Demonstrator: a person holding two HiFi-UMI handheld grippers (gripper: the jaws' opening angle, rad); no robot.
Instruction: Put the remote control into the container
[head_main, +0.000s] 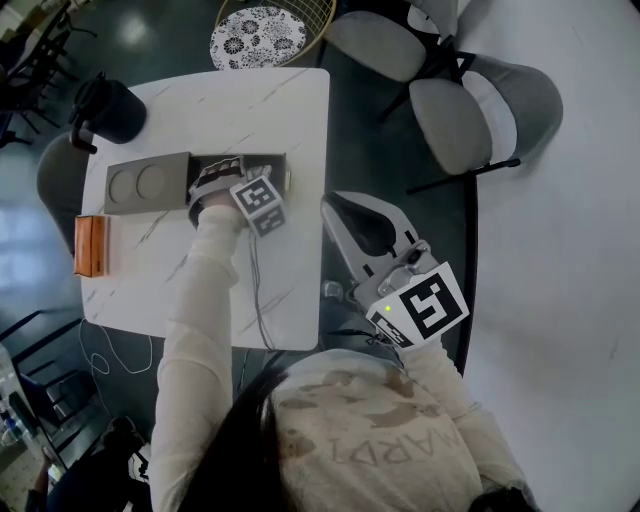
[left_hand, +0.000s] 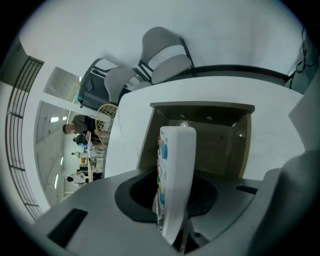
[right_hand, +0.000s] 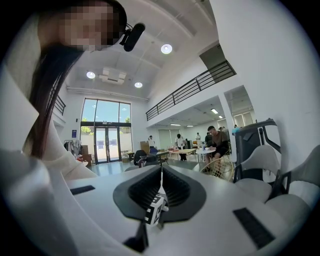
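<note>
With the remote control (left_hand: 177, 170) grasped on edge in the left hand-held gripper (left_hand: 175, 227) at the open container (left_hand: 222, 145) on the desk (head_main: 250, 110) — the right hand-held gripper (right_hand: 161, 175) clenched, empty — it was best lowered clear of the walls before being released.

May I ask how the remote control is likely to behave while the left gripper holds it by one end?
The remote control looks like rigid plastic, so it should stay straight. The left gripper pinches only its near end, so it may pivot or slip on the smooth casing. Slim, so probably light and apt to fall flat.
</note>
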